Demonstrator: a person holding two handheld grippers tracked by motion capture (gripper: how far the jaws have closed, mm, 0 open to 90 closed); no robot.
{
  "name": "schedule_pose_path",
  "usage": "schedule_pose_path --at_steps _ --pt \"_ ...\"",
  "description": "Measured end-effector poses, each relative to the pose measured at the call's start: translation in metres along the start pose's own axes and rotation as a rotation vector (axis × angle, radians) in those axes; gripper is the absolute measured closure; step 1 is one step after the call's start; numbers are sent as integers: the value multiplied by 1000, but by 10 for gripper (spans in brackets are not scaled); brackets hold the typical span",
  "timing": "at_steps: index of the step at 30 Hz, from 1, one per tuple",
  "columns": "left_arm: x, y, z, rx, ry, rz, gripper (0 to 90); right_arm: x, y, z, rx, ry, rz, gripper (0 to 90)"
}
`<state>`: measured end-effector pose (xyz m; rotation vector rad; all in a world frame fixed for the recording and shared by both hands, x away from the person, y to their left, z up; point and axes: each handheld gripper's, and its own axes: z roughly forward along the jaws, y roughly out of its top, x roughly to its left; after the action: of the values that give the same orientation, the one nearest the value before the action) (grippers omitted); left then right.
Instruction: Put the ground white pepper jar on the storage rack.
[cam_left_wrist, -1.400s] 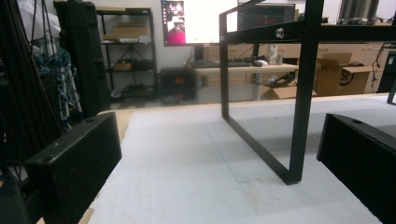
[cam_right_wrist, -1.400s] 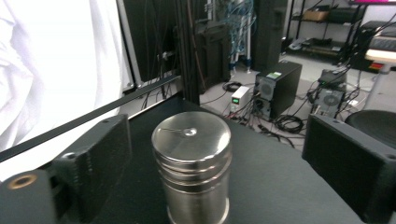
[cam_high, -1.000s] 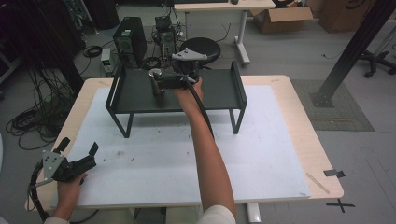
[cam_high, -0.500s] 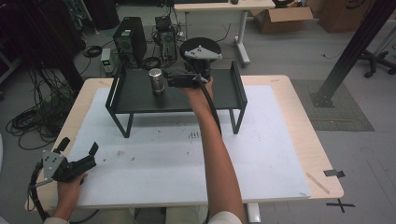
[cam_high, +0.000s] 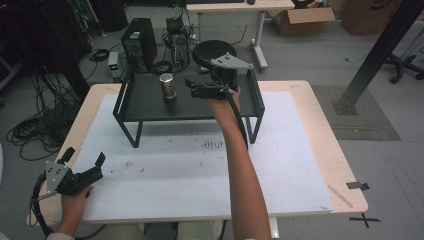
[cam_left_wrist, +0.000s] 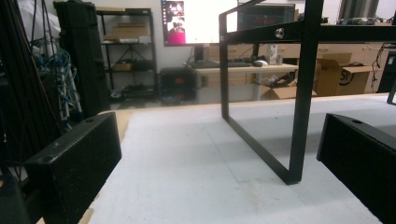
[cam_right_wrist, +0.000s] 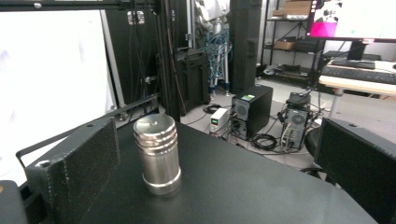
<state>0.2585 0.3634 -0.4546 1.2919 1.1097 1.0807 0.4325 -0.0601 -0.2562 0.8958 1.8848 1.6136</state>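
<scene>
A ribbed silver metal cylinder (cam_high: 167, 87) stands upright on the black shelf (cam_high: 150, 102) of a metal rack. My right gripper (cam_high: 192, 88) hovers over the shelf just right of the cylinder, open and apart from it. In the right gripper view the cylinder (cam_right_wrist: 157, 154) stands ahead near the left jaw, and the right gripper (cam_right_wrist: 217, 140) holds nothing. My left gripper (cam_high: 84, 158) rests open on the white mat near the table's front left corner. In its own view the left gripper (cam_left_wrist: 219, 154) is empty and faces the rack's leg (cam_left_wrist: 299, 116).
The rack has raised side rails (cam_high: 254, 95) and thin legs (cam_high: 136, 135) standing on the white mat (cam_high: 190, 165). The forearm behind the right gripper crosses the middle of the table. Computers, cables and a stool (cam_high: 214, 50) sit on the floor beyond the table.
The right gripper, which was around the cylinder, has let go and drawn back to the right. The cylinder stays upright on the shelf. The left gripper has not moved.
</scene>
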Motion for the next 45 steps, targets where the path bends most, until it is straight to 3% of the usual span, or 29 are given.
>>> schedule_pose_path --at_steps 22,45 --pt "0 0 0 1 0 1 2 -1 -14 -62 -75 -51 -26 0" --pt "0 0 0 0 0 1 2 3 -47 -117 -133 -107 -42 0"
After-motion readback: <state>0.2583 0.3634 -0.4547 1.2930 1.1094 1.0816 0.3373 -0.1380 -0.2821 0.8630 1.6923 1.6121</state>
